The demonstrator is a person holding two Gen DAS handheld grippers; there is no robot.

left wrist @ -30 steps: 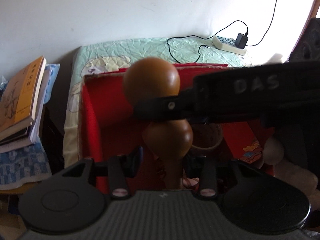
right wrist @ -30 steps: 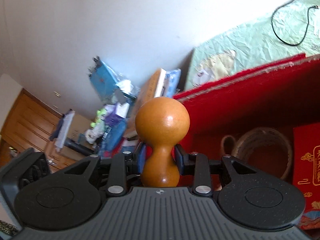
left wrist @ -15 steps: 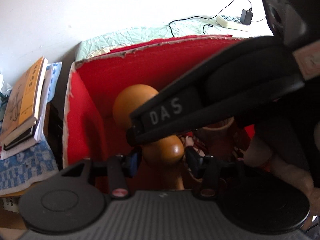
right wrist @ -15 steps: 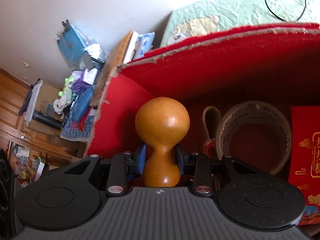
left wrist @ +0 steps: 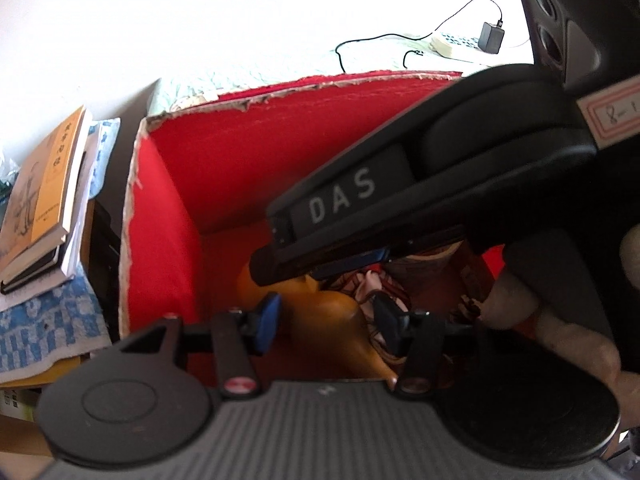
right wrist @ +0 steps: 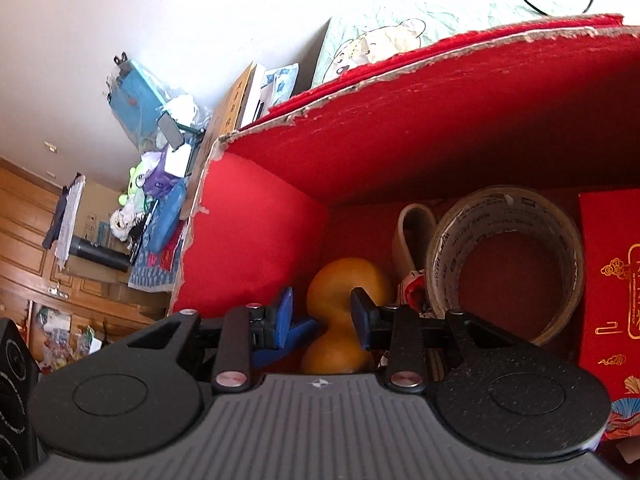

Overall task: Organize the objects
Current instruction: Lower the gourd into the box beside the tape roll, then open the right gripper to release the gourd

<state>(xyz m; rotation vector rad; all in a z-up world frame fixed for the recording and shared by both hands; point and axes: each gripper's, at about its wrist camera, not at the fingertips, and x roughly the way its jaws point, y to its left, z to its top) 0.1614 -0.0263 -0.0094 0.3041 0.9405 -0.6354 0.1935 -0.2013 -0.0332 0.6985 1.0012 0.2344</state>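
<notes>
An orange-brown wooden gourd (left wrist: 320, 312) (right wrist: 348, 288) rests low in the near left corner of a red-lined box (left wrist: 168, 220) (right wrist: 256, 240). My left gripper (left wrist: 326, 320) is open, its blue pads standing a little off either side of the gourd's lower bulb. My right gripper (right wrist: 322, 314) is open too. It straddles the gourd's narrow waist, with a clear gap at its left pad. The right gripper's black housing marked DAS (left wrist: 340, 200) reaches into the box from the right and hides the gourd's upper bulb in the left wrist view.
A tape roll (right wrist: 440, 248), a beige loop (right wrist: 416, 224) and a red packet with gold print (right wrist: 608, 260) lie in the box right of the gourd. Books (left wrist: 40, 200) are stacked left of the box. A power strip (left wrist: 452, 44) lies on the bed behind. A person's fingers (left wrist: 516, 304) show at right.
Both grippers have dipped into the red box with the gourd. The left jaws have spread off its lower bulb, the right jaws have loosened from its waist, and the gourd sits lower.
</notes>
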